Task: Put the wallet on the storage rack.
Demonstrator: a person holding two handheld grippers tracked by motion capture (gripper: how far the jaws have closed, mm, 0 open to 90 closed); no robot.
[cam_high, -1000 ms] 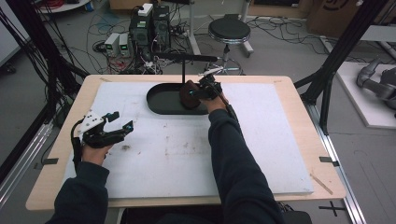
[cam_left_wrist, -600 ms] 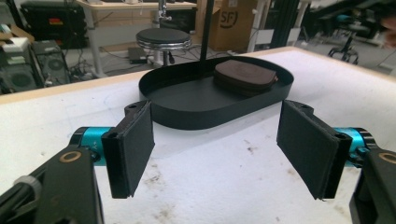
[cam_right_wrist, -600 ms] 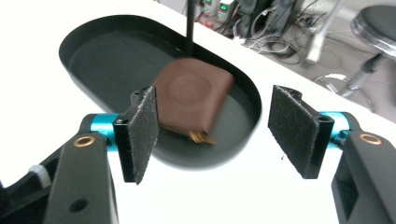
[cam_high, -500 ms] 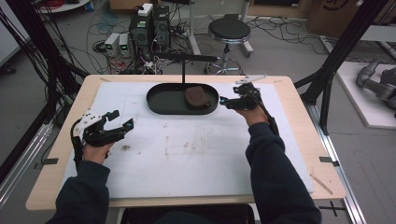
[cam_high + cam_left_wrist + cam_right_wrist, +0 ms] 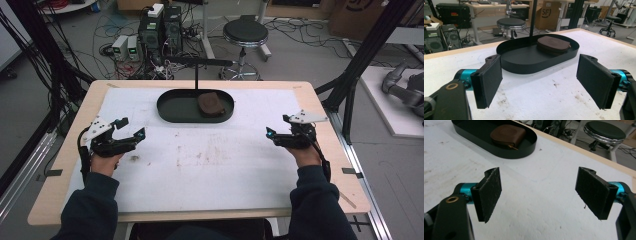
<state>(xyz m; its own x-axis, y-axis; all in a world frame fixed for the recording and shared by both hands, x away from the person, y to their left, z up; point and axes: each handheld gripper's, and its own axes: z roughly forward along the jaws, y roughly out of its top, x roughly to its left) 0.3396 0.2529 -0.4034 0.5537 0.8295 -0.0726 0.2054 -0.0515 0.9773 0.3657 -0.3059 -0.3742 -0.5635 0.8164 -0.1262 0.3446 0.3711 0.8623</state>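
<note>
A small brown pouch [image 5: 212, 103] lies in the right end of the black oval tray [image 5: 172, 111] near the table's far edge. It looks soft and light, probably leather with a zip, so pinching across its flat sides should hold it without slipping. The left gripper [image 5: 131, 132] and right gripper [image 5: 277, 129] hover near the table's left and right edges, jaws spread wide and empty. The right gripper view reveals a small zip pull [image 5: 511, 146] on the pouch's near edge, which is too small to make out from above.

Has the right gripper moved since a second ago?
Yes. The right gripper was over the black tray at the brown pouch; it now hovers open near the table's right edge, well clear of the tray, with the pouch left inside.
</note>
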